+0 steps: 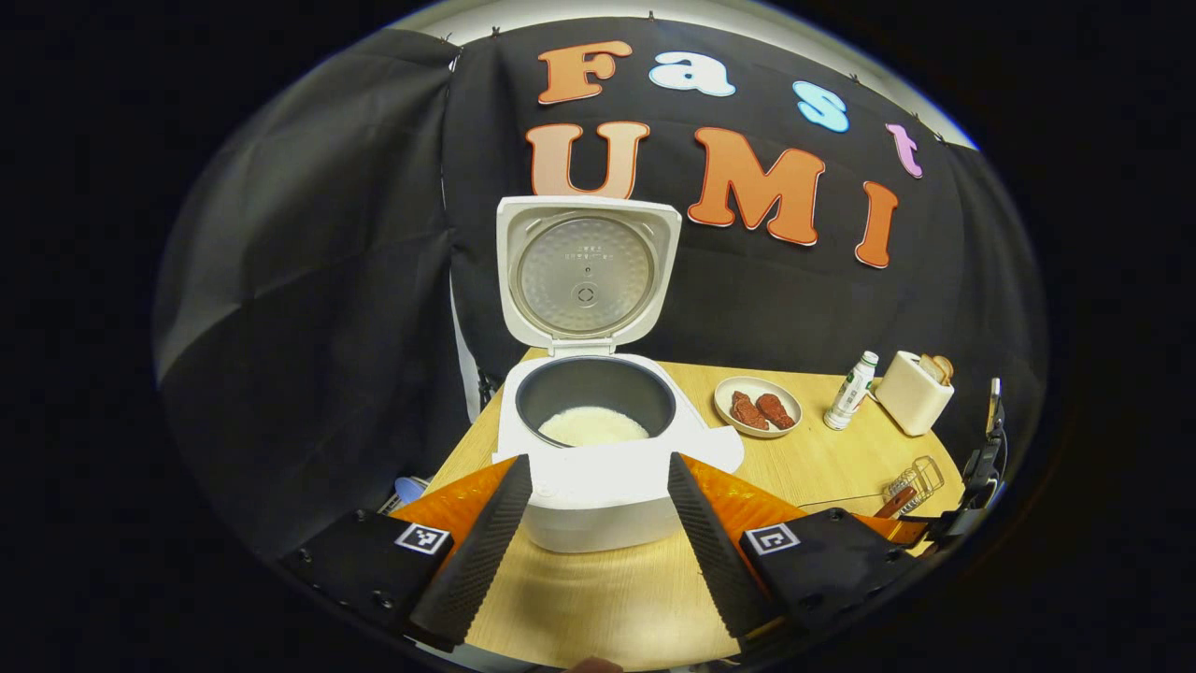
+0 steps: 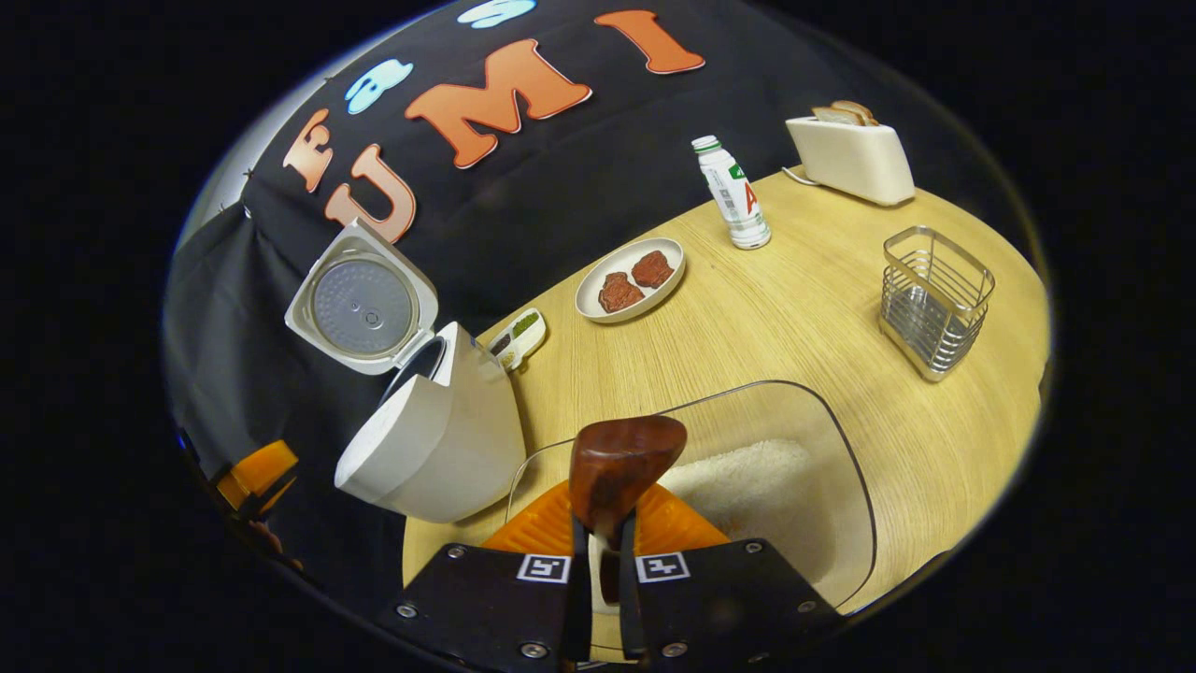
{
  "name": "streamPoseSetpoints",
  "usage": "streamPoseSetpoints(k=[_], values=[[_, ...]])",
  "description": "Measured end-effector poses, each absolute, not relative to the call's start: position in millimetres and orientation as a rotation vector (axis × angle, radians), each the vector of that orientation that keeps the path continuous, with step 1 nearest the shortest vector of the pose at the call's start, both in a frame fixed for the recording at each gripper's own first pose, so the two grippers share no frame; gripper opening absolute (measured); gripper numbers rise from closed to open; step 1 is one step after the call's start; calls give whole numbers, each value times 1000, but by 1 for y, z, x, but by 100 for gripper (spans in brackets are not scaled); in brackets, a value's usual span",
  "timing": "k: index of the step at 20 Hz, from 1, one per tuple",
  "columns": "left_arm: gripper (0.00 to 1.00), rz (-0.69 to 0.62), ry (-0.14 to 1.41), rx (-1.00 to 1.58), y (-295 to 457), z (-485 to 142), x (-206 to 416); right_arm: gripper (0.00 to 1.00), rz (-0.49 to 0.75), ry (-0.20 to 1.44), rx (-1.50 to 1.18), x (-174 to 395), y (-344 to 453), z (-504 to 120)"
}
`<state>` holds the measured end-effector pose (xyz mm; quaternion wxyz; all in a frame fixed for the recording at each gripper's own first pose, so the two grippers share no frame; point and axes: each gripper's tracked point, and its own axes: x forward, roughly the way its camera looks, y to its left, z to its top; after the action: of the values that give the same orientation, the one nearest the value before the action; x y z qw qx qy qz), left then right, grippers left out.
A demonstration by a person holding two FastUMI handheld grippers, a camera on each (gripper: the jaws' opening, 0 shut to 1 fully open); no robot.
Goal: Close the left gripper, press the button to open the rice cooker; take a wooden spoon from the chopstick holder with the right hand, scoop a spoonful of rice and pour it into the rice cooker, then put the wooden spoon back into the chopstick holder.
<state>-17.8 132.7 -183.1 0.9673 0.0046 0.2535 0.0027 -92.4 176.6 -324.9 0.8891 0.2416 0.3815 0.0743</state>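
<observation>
Two views, differing content. Left gripper view: rice cooker (image 1: 598, 449) straight ahead on the worktop (image 1: 822, 458), lid (image 1: 586, 273) upright and open, white rice in the pot; left gripper (image 1: 598, 542) spread wide, empty, level and aimed at the cooker's near face. Right gripper view: cooker seen from its side at left, wire chopstick holder (image 2: 934, 299) far right, clear rice container (image 2: 747, 467) just ahead. Right gripper (image 2: 603, 551) clamped tight on the wooden spoon (image 2: 621, 463), bowl raised above the container, tilted down toward the worktop.
</observation>
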Motion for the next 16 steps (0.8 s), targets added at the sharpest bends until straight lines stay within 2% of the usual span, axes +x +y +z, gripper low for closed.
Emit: streamPoseSetpoints(k=[16], values=[[100, 23, 516, 18, 138, -178, -23, 11, 179, 820, 951, -87, 155, -332]])
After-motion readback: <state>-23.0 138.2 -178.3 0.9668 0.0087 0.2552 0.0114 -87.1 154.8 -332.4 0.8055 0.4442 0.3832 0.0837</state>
